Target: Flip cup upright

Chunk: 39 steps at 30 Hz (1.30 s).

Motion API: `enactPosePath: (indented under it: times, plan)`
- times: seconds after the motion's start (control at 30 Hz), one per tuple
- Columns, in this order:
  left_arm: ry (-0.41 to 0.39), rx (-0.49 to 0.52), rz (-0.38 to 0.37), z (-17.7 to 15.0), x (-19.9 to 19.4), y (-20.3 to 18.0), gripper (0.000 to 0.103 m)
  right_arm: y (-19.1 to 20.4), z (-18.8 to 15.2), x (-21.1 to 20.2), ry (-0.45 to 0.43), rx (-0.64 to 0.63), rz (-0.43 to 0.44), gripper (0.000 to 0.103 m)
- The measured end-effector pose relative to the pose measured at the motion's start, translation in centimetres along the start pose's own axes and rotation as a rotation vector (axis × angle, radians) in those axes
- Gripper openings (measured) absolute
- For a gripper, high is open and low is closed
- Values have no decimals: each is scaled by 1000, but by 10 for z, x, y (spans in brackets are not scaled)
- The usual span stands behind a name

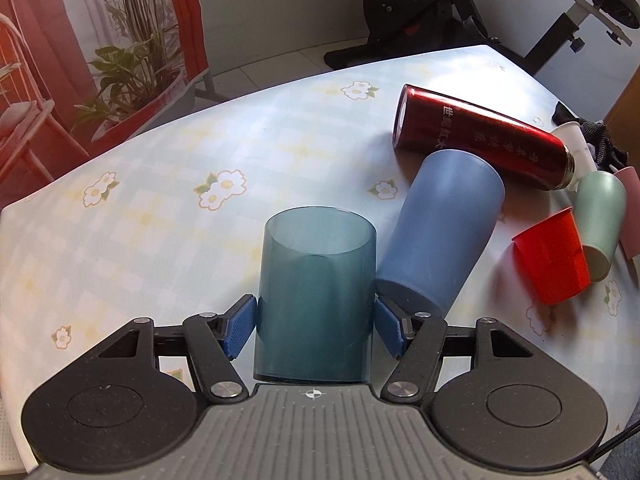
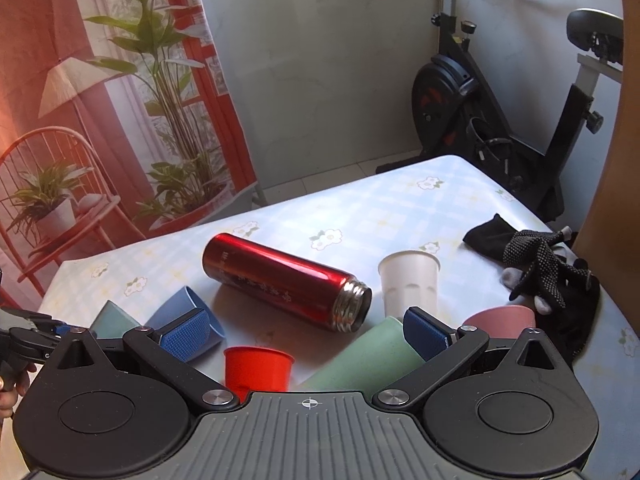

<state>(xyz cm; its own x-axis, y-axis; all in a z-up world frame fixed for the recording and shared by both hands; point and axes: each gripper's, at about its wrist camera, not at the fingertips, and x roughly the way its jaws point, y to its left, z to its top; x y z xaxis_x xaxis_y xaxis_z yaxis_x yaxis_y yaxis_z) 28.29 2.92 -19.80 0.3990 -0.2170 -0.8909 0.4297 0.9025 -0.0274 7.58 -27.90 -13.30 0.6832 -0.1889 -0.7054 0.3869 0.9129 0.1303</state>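
My left gripper is shut on a translucent teal cup, its blue pads pressing both sides; the cup's open rim points up and away from me. A matte blue cup lies on its side right beside it, touching the right finger. In the right wrist view my right gripper is open and empty above an upright red cup and a green cup lying on its side. The teal cup and blue cup show at the left.
A red thermos lies on its side mid-table. A white cup and a pink cup stand upright. Black gloves lie at the right. The floral tablecloth ends at far edges; an exercise bike stands behind.
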Motion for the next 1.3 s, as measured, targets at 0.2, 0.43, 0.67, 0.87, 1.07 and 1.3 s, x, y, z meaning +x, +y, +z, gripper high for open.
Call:
enactPosePath:
  times: [0.2, 0.43, 0.67, 0.87, 1.07, 1.3]
  plan:
    - [-9, -5, 14, -1, 6, -3, 68, -1, -1, 2, 8, 0, -4, 103]
    - [-65, -47, 39, -4, -15, 0, 68, -1, -2, 1, 13, 3, 1, 103]
    - [-126, -105, 57, -13, -61, -11, 68, 4, -6, -9, 12, -4, 16, 103]
    - [-165, -169, 65, -36, -100, -37, 68, 7, -15, -17, 17, -16, 25, 103]
    - [-176, -209, 69, -61, -106, -72, 68, 4, -29, -22, 30, -18, 26, 103]
    - [-129, -218, 46, -76, -70, -108, 68, -5, -43, -26, 51, -23, 22, 103]
